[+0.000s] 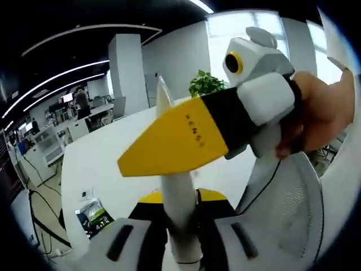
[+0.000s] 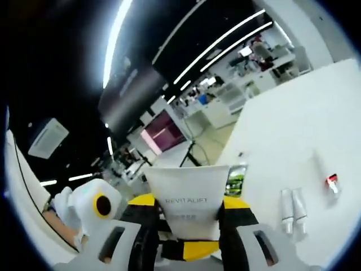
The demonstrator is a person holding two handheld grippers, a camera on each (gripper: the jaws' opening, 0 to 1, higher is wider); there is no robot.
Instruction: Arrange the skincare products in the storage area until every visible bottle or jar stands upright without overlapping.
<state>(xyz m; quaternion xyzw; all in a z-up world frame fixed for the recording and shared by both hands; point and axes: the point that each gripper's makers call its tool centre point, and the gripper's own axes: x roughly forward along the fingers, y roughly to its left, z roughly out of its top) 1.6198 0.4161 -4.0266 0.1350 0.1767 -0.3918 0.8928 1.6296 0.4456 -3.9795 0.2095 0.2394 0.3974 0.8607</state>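
The left gripper (image 1: pixel 183 223) and the right gripper (image 2: pixel 192 226), at bottom centre of their views, both pinch one white tube (image 2: pixel 189 200). It looks light, soft and slippery, so hold its flat crimped end. Two more tubes (image 2: pixel 293 210) lie lower right on the white table (image 2: pixel 282 130); their labels are unreadable.

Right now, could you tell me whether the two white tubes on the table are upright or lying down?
Lying down: the two white tubes rest flat, side by side on the white table.
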